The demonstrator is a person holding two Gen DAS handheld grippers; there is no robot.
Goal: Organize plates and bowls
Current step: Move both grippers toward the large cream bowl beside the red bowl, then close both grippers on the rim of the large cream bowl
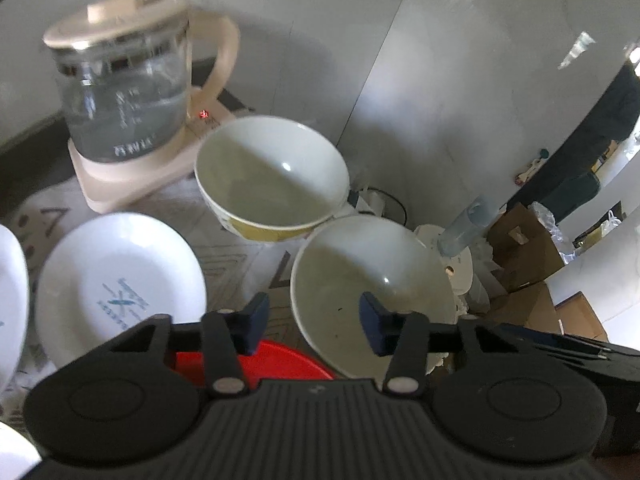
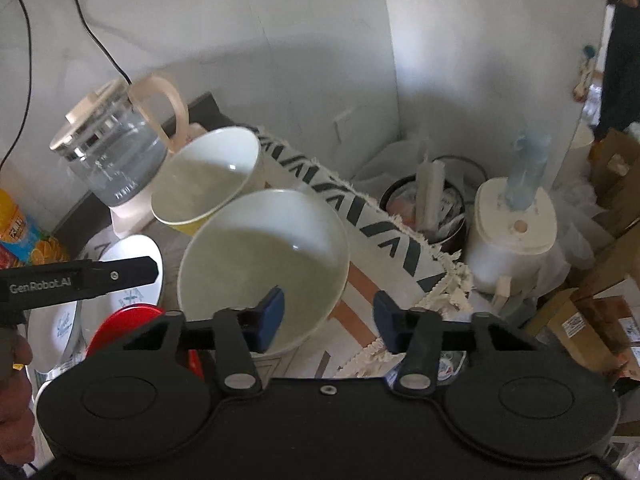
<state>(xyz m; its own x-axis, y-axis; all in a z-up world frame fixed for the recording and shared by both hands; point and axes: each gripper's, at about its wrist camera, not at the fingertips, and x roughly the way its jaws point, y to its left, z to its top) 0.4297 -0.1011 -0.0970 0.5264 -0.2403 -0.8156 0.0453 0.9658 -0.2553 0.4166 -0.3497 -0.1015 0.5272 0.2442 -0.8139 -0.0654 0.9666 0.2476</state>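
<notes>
Two white bowls stand on the patterned cloth. The near bowl (image 1: 372,280) (image 2: 264,256) is plain white. The far bowl (image 1: 272,176) (image 2: 208,180) has a yellow outside. White plates (image 1: 120,280) (image 2: 132,276) lie to the left, and a red plate (image 1: 256,364) (image 2: 124,328) lies close under the grippers. My left gripper (image 1: 314,322) is open, its jaws astride the near bowl's left rim. My right gripper (image 2: 328,320) is open over the near bowl's right rim, holding nothing.
A glass kettle (image 1: 124,92) (image 2: 108,160) on a cream base stands at the back left by the wall. The cloth's fringed edge (image 2: 400,240) marks the table's right side. Beyond it are a bin (image 2: 424,208), a white container (image 2: 512,236) and cardboard boxes (image 1: 524,252).
</notes>
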